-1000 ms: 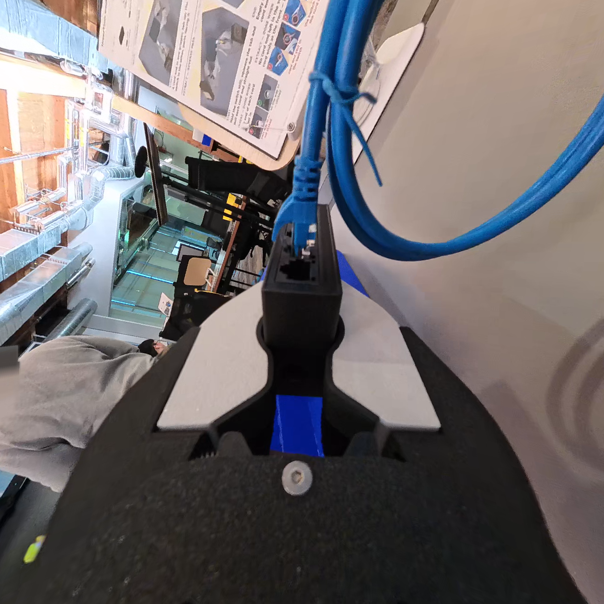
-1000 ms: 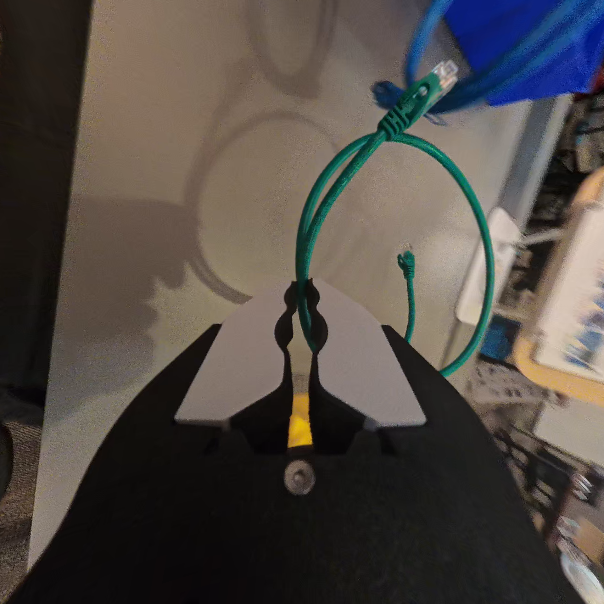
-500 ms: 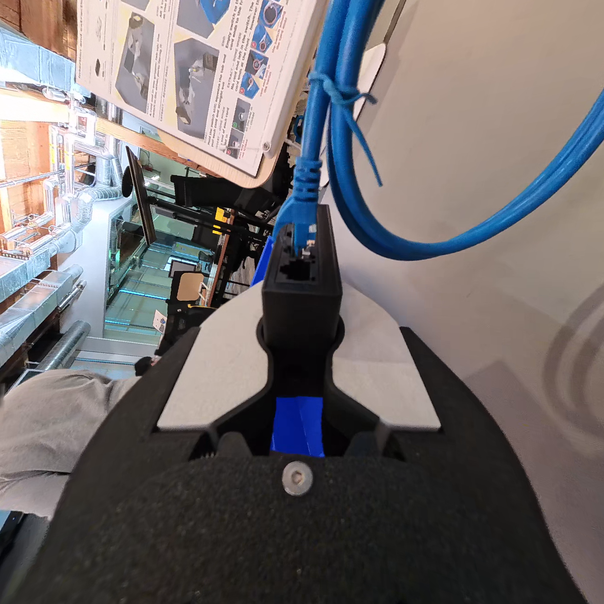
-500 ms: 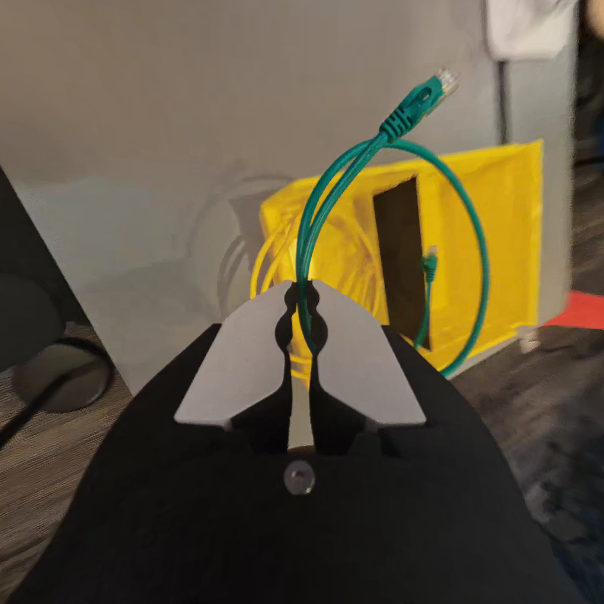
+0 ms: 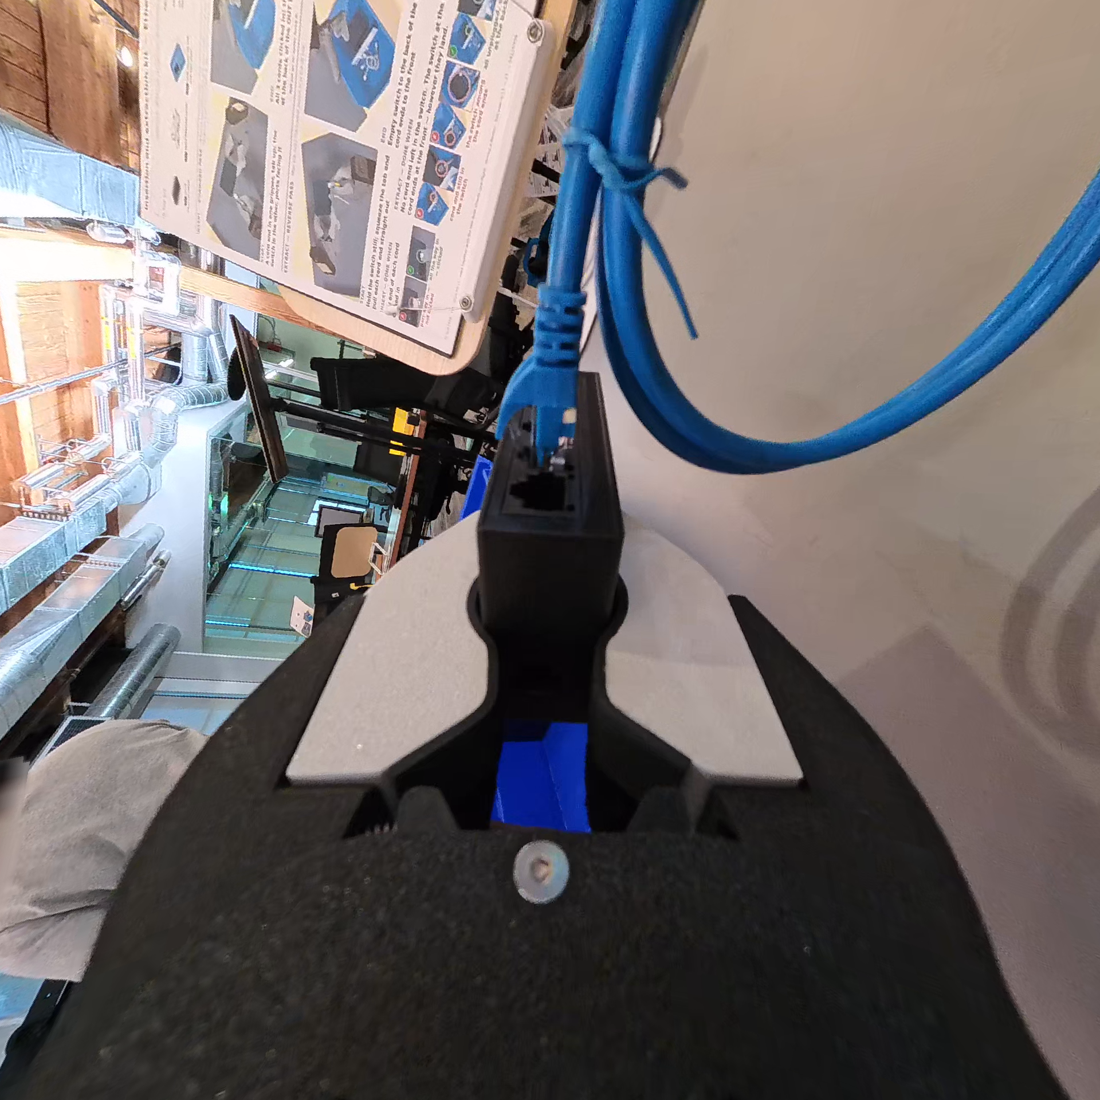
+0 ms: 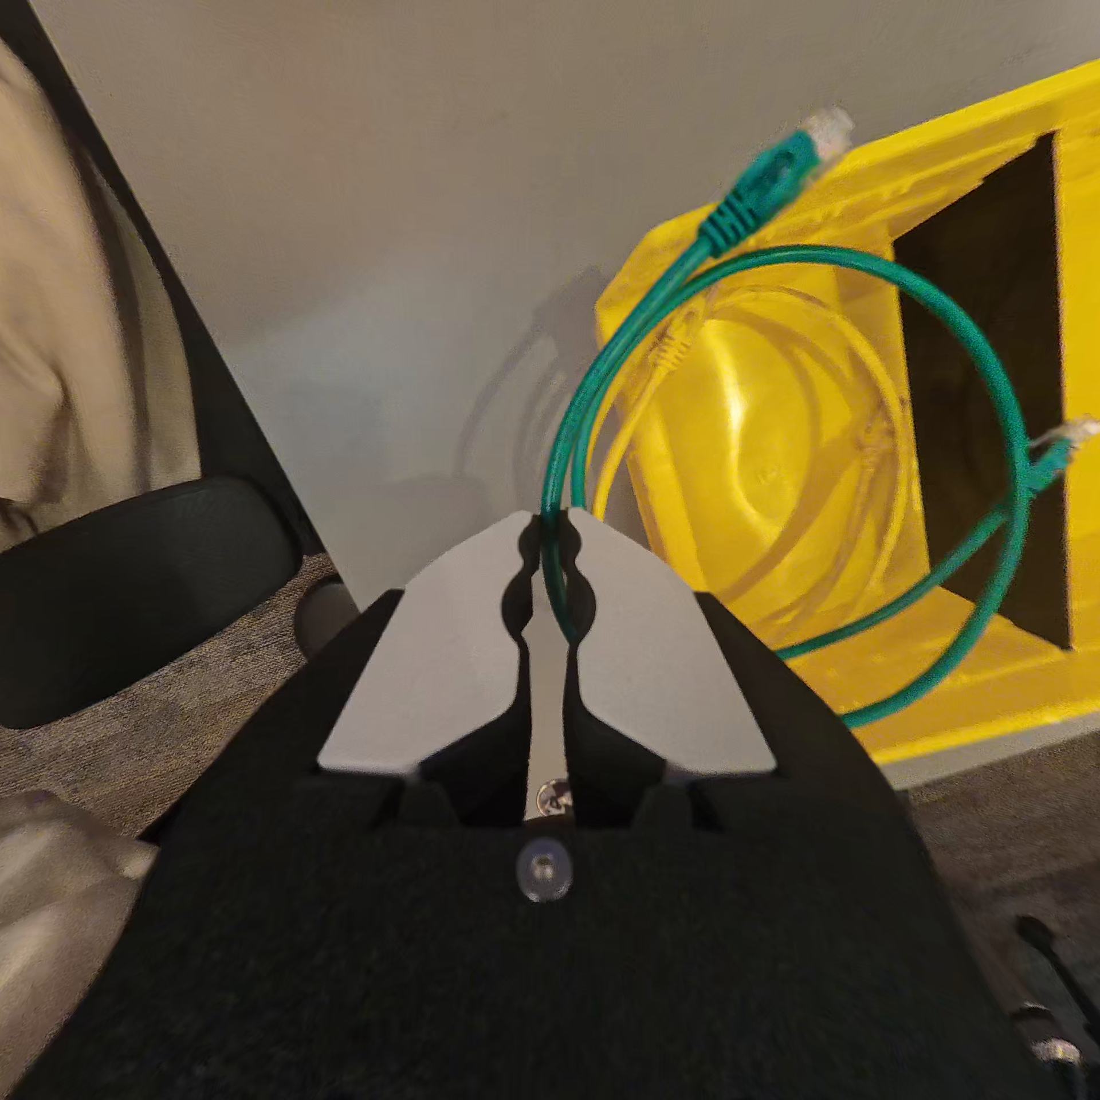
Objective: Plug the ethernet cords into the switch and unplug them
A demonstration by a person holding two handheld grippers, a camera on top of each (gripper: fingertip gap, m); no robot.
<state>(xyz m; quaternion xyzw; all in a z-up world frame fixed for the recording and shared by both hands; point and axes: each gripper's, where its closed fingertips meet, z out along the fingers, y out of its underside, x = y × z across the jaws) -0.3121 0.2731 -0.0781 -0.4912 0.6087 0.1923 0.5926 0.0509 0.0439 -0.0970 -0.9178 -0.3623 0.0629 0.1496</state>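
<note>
My left gripper (image 5: 549, 571) is shut on a black switch (image 5: 550, 536) and holds it up, ports facing the camera. A blue ethernet cord (image 5: 655, 333) is plugged into one far port by its blue plug (image 5: 550, 381); a nearer port (image 5: 538, 491) is empty. The cord loops off to the upper right. My right gripper (image 6: 553, 524) is shut on a green ethernet cord (image 6: 928, 321), coiled in a loop. One green plug (image 6: 768, 190) sticks up free, the other (image 6: 1056, 458) hangs at the right.
A yellow bin (image 6: 893, 714) lies on the grey table (image 6: 416, 238) behind the green cord, with a coiled yellow cord (image 6: 672, 351) inside. An instruction board (image 5: 333, 155) hangs at the upper left. A grey sleeve (image 5: 77, 833) is at lower left. A black armrest (image 6: 137, 595) is at the left.
My right gripper has swung with the green cord from near the blue items over to the yellow bin, which now sits closer. My left gripper still holds the switch, shifted only slightly.
</note>
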